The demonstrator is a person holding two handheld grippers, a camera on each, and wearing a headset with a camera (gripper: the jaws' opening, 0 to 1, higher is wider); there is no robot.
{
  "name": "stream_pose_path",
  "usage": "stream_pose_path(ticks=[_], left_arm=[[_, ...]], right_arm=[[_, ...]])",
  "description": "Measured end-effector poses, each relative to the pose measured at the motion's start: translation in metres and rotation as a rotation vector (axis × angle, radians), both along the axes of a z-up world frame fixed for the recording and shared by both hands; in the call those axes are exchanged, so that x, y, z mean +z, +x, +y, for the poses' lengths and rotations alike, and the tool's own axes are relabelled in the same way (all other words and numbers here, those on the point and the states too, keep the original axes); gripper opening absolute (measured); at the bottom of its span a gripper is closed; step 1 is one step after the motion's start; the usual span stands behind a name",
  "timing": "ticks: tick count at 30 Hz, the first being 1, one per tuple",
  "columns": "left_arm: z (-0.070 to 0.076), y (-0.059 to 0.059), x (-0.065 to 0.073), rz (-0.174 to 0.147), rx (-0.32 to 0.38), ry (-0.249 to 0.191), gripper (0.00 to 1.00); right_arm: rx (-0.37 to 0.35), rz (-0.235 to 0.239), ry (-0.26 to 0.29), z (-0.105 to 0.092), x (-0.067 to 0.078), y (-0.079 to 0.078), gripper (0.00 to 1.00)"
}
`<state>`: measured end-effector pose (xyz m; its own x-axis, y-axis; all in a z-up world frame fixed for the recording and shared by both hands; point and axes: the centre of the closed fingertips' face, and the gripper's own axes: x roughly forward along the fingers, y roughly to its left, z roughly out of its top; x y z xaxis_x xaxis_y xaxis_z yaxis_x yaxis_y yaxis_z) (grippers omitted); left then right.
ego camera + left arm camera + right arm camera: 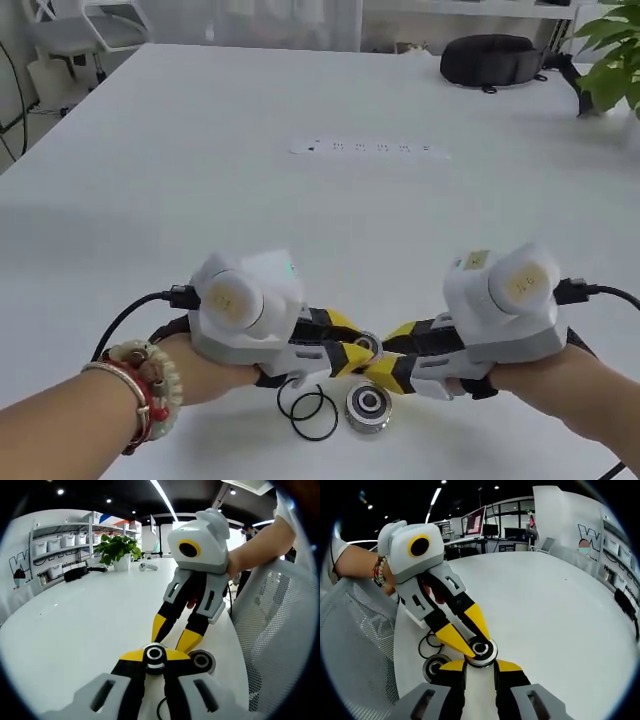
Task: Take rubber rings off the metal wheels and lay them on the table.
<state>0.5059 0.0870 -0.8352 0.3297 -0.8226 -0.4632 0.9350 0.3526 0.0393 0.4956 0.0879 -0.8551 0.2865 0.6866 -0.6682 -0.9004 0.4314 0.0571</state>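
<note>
**Figure: ring removal, 2-tool hold.** The left tool is clamped across the diameter of a metal wheel, holding it just above the surface with 1 face turned to each camera. This hold leaves the rim exposed all round for the opposing tool. A dark band on that rim suggests the rubber ring is on the wheel. The right tool meets the wheel head-on, jaws parted, tips at the rim. Whether they pinch the ring or merely touch it cannot be told.

Directly below the hands, 2 rubber rings lie flat and overlapping. A second wheel rests just beside them, its grooved metal rim apparently bare. The finished pieces lie close under the work, probably so each ring need only drop a short way.

**Clearance.** The gripper views show the edge of the surface close behind both hands, with a mesh chair beyond it, so room to draw back is short. Ahead, the surface is bare as far as a power strip, well apart.
</note>
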Motion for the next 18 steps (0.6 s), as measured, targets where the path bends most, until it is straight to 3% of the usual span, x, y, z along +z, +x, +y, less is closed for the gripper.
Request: stream_pose_path(ticks=[18], left_arm=[[0.0002, 0.0007, 0.0, 0.007, 0.017, -0.008, 0.08]], right_arm=[[0.004, -0.003, -0.011, -0.0075, 0.0032, -0.0029, 0.09]])
